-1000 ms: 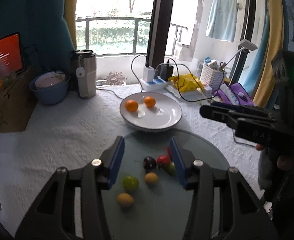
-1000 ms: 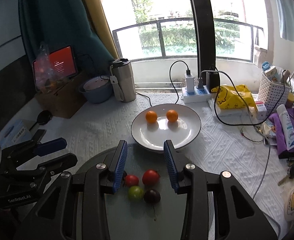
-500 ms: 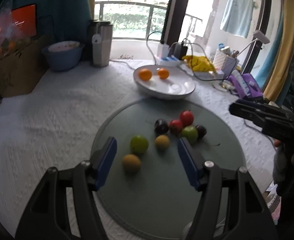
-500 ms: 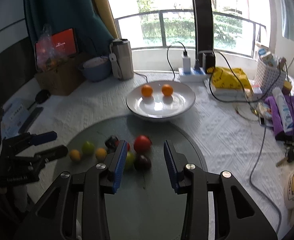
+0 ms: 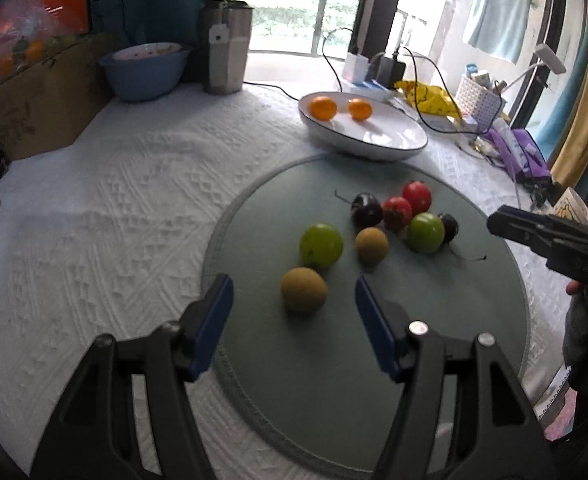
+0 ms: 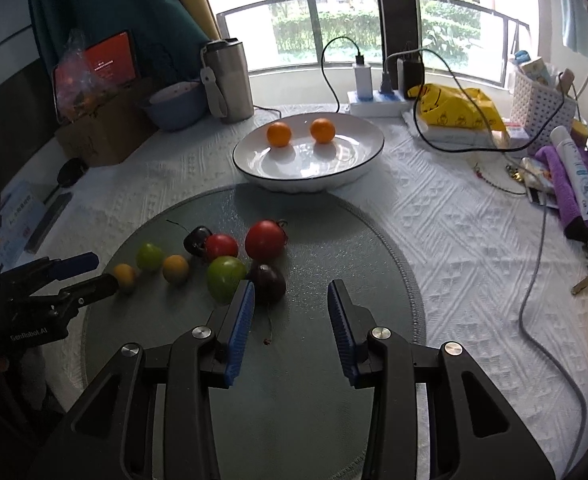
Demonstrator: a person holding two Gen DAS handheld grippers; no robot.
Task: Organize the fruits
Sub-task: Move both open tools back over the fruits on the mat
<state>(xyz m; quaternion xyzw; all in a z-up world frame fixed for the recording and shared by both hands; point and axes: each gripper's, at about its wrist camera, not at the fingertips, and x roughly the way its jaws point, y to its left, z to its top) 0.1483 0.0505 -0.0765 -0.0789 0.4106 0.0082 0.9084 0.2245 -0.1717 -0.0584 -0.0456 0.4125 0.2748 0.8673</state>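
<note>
left gripper (image 5: 294, 300) jaws apart, empty | right gripper (image 6: 289, 308) jaws apart, empty

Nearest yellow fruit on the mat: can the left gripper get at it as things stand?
Probably yes. The left gripper is open and empty, the yellow fruit lies just ahead of the gap, and nothing sits between; the green fruit is behind it.

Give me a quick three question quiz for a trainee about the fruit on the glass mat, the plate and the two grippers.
1. How many oranges lie in the white plate?
2. True or false: the right gripper is holding a fruit.
3. Which fruit lies nearest the left gripper: A red tomato, B yellow fruit, C dark cherry?

Key: 1. Two. 2. False; its jaws are apart and empty, with the dark cherry beside its left finger. 3. B.
</note>
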